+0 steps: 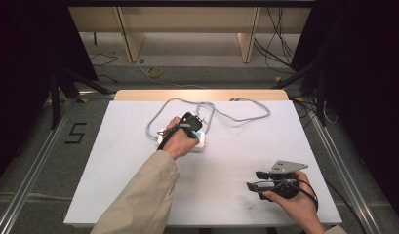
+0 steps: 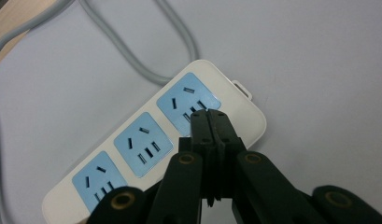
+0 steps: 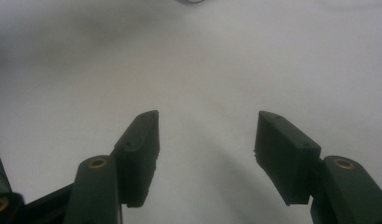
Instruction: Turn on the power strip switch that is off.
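A white power strip (image 2: pixel 247 116) with three blue sockets lies on the white table, mostly hidden under the person's left hand in the high view (image 1: pixel 203 143). Its grey cable (image 1: pixel 236 117) runs off in loops toward the table's far edge, also seen in the left gripper view (image 2: pixel 132 56). My left gripper (image 2: pixel 208 114) is shut with nothing between its jaws, and its tips sit just over the end socket (image 2: pixel 179 100). From above, the left gripper (image 1: pixel 194 126) points down at the strip. My right gripper (image 1: pixel 255 180) is open at the near right of the table, over bare surface (image 3: pixel 205 135).
The white table top (image 1: pixel 129 165) ends in a wooden strip (image 1: pixel 138 95) at the far side. Black stands and loose cables (image 1: pixel 314 102) flank the table on the floor. A sleeve (image 1: pixel 143 195) crosses the near middle.
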Demonstrator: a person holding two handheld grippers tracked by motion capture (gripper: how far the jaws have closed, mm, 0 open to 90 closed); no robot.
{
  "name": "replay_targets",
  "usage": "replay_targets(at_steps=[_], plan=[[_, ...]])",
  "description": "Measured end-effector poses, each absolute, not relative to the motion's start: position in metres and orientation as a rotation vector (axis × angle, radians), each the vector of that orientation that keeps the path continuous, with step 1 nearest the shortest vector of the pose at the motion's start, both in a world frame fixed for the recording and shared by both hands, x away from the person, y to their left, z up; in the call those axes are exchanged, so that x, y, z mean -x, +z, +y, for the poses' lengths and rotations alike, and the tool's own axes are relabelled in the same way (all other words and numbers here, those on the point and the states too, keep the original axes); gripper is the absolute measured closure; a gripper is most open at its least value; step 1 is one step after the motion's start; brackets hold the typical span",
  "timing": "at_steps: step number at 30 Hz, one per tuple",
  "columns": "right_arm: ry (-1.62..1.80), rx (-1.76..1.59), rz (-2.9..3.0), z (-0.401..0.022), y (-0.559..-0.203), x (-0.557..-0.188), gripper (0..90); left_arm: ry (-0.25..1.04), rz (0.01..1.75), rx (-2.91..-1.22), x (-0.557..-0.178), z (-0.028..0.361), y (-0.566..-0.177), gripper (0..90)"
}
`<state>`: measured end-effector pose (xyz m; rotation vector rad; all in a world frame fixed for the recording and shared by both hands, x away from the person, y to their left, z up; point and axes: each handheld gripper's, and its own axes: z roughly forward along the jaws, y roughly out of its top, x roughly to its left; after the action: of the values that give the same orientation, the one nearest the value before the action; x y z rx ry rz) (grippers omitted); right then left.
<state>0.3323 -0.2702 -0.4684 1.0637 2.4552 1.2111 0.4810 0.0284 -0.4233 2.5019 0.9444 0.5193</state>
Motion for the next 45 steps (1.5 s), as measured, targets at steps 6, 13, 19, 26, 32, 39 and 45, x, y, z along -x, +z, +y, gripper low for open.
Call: replay_targets(at_steps=[6, 13, 19, 26, 32, 39, 45], plan=[[1.211, -1.064, 2.455, -0.27, -0.468, -0.332, 41.0, 0.525, 0.94, -2.509, -0.483, 0.026, -0.425, 89.7], [1.21, -1.062, 2.457, -0.271, -0.468, -0.332, 41.0, 0.515, 0.945, -2.514, -0.486, 0.023, -0.426, 89.7], [1.212, -1.06, 2.457, -0.27, -0.469, -0.332, 41.0, 0.517, 0.942, -2.522, -0.488, 0.021, -0.425, 89.8], [1.212, -1.059, 2.457, -0.271, -0.469, -0.332, 41.0, 0.515, 0.943, -2.522, -0.49, 0.016, -0.426, 89.8], [1.214, -1.057, 2.457, -0.271, -0.468, -0.332, 41.0, 0.51, 0.946, -2.531, -0.492, 0.015, -0.428, 89.7], [1.213, -1.058, 2.458, -0.271, -0.469, -0.332, 41.0, 0.504, 0.954, -2.538, -0.493, 0.015, -0.429, 89.7], [1.212, -1.059, 2.458, -0.271, -0.469, -0.332, 41.0, 0.501, 0.954, -2.548, -0.493, 0.015, -0.43, 89.7]])
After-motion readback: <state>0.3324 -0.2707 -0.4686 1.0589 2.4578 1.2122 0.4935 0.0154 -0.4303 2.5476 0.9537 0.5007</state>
